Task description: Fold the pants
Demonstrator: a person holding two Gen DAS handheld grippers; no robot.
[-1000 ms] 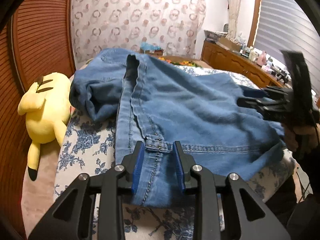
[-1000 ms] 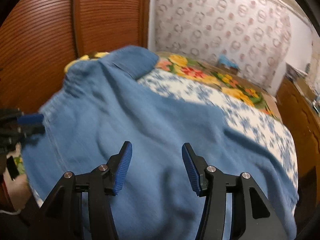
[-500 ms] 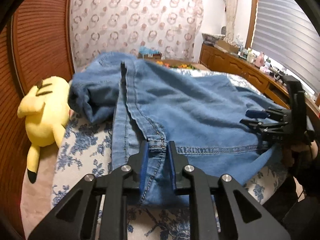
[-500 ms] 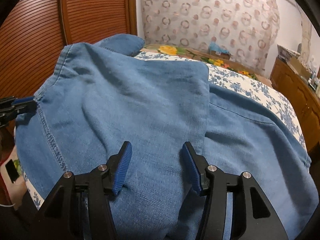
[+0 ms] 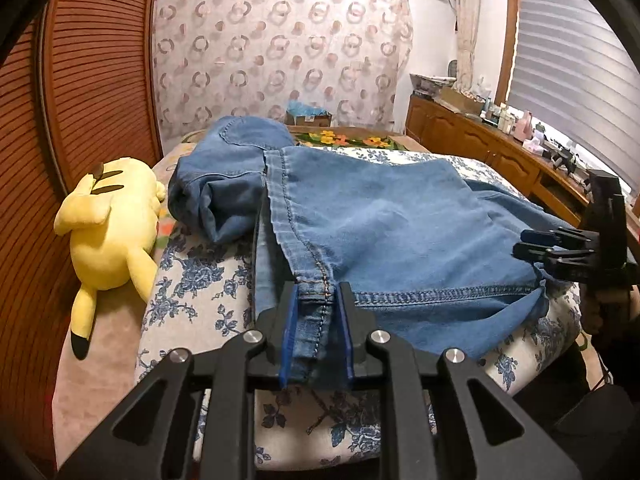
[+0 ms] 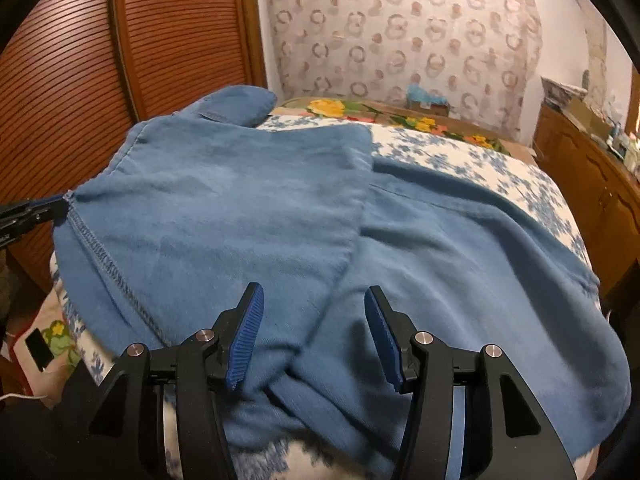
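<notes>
Blue denim pants (image 5: 384, 224) lie across the bed, one leg end folded over the rest. My left gripper (image 5: 316, 320) is shut on the stitched hem corner of the pants at the bed's near edge. It shows at the left edge of the right wrist view (image 6: 36, 212), gripping the same corner. My right gripper (image 6: 316, 336) is open, its blue pads apart just above the pants (image 6: 248, 216) near the folded layer's edge. In the left wrist view it (image 5: 536, 248) sits at the right, by the hem's other end.
The bed has a blue floral cover (image 5: 192, 292). A yellow plush toy (image 5: 108, 232) lies at its left edge beside a wooden louvered wardrobe (image 5: 80, 100). A wooden dresser (image 5: 500, 156) with clutter runs along the right. A small box (image 6: 428, 100) stands by the far wall.
My left gripper closed on the hem corner and drew it toward the bed's near edge. The folded leg settled flatter. My right gripper stayed open and shifted slightly over the cloth.
</notes>
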